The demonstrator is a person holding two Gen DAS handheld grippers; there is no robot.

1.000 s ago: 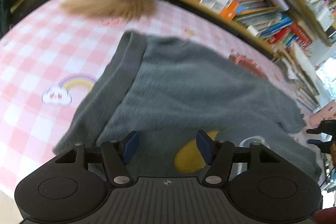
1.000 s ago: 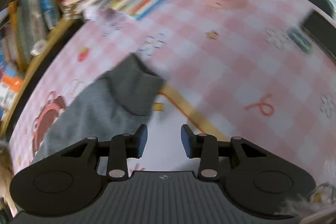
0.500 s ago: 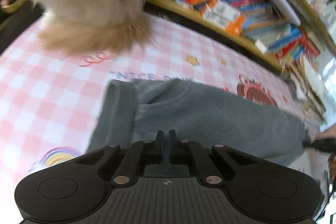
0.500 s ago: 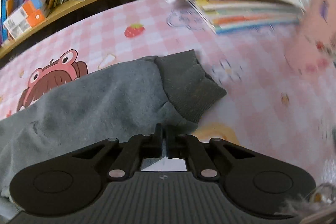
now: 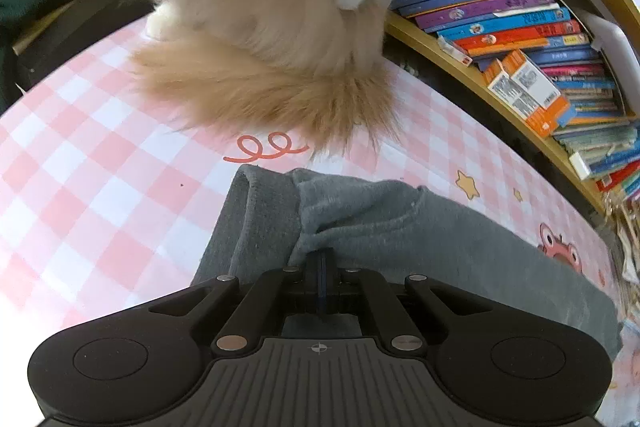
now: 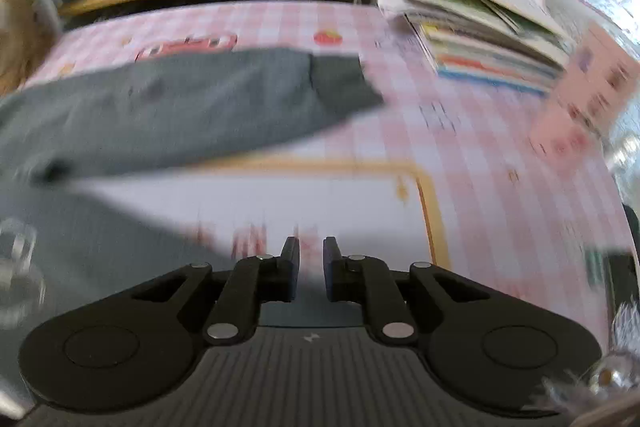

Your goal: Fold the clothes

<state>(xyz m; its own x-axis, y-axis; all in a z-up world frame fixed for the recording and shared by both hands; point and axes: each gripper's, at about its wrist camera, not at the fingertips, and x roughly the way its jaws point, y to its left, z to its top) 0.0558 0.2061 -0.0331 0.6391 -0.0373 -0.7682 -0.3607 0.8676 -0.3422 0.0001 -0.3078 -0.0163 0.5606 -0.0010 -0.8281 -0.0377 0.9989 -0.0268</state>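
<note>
Between the left gripper (image 5: 320, 259) fingers a bunched ridge of the grey sweatshirt (image 5: 420, 239) is pinched: the fingers (image 5: 312, 263) are closed tight on the fleece just beside the ribbed cuff (image 5: 256, 223), and the cloth puckers toward them. From that pinch the garment runs away to the right of the left wrist view, its long axis lying roughly along the pink checked counter (image 5: 80, 187), parallel to the bookshelf (image 5: 520, 39) behind it. A fluffy cream and tan animal (image 5: 272, 27) sits at the far edge of the counter, its tail (image 5: 264, 95) close to the cuff but apart from it.

Over on the other side, the right gripper (image 6: 311, 259) hangs above bare counter with its fingers (image 6: 290, 263) parting, and nothing is between them. In the blurred right wrist view, the grey sleeve (image 6: 200, 107) stretches ahead and to the left of those fingers, its darker ribbed end (image 6: 344, 87) pointing toward a stack of 1 or more open books (image 6: 480, 39).

So the left hand is the one already on the cloth, while the right hand is clear of it. My guess is that the fold turns on carrying the pinched end along the garment's length, or on the right fingers reaching forward and left to catch the free sleeve end.
</note>
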